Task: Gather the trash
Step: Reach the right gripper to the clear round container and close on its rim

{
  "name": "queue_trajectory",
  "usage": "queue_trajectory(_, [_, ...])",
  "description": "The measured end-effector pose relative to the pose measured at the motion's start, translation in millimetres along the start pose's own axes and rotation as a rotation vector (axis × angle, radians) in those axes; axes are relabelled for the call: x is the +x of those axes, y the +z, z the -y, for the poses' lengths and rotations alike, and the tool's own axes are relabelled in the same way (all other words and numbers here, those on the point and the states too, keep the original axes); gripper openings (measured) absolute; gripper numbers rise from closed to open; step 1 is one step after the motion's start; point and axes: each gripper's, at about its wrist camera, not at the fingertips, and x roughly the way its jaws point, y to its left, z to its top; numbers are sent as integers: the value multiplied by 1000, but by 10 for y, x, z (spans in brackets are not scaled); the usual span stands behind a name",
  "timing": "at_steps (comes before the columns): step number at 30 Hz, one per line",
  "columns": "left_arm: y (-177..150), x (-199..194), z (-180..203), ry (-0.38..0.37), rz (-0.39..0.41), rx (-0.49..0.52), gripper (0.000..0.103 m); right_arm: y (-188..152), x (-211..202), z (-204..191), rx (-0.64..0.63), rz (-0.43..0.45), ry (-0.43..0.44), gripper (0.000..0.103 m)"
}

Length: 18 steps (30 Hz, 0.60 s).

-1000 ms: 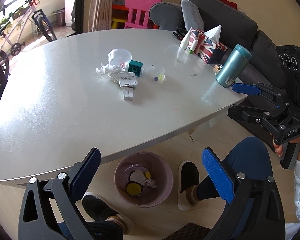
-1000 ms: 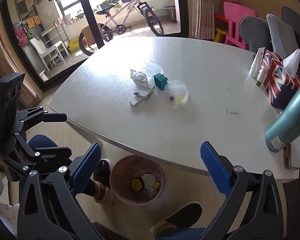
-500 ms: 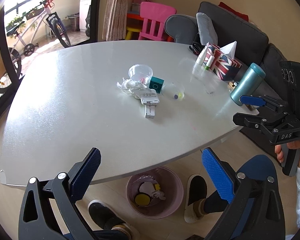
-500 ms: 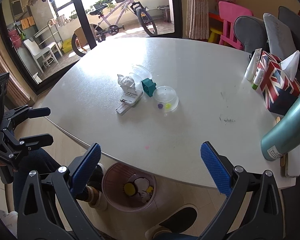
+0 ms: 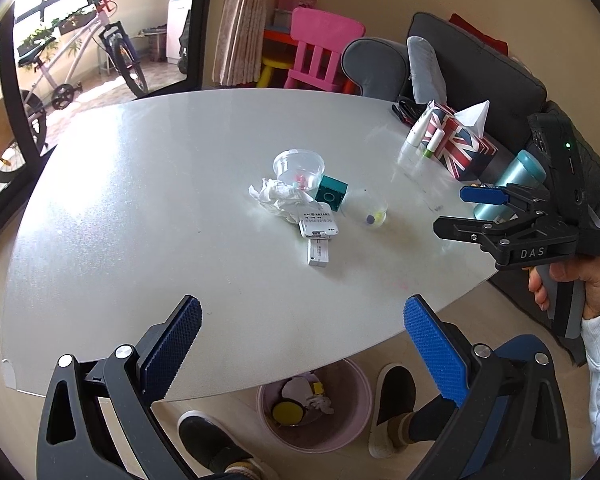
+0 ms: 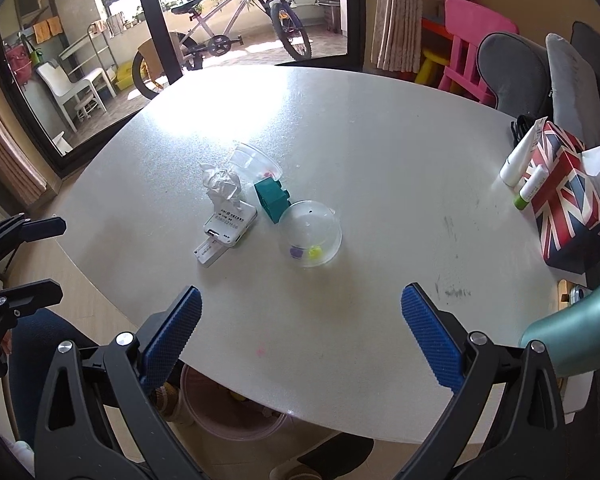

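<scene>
A cluster of trash lies mid-table: a crumpled tissue (image 5: 278,197) (image 6: 222,185), a clear cup (image 5: 299,168) (image 6: 254,158), a teal block (image 5: 331,193) (image 6: 273,199), a clear dome lid (image 6: 311,233) (image 5: 374,216) over small coloured bits, and white card packs (image 5: 319,232) (image 6: 225,230). A pink bin (image 5: 314,404) (image 6: 224,416) with trash in it stands on the floor under the table's near edge. My left gripper (image 5: 300,344) is open and empty over the near edge. My right gripper (image 6: 298,332) is open and empty; it also shows in the left wrist view (image 5: 466,210).
At the table's right stand a Union Jack tissue box (image 5: 458,146) (image 6: 570,196), small tubes (image 6: 518,160) and a teal flask (image 5: 508,184) (image 6: 576,336). A grey sofa (image 5: 480,64), pink chair (image 5: 320,52) and bicycle (image 6: 228,36) lie beyond. My feet (image 5: 392,404) flank the bin.
Both grippers have risen and moved forward over the table toward the trash cluster, still open. The bin has slid lower in both views. Nothing on the table has moved.
</scene>
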Motion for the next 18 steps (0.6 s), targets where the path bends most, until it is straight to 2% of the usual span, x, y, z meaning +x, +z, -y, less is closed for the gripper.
queue_trajectory(18, [58, 212, -169, 7, -50, -19, 97, 417, 733, 7, -53, -128, 9, 98])
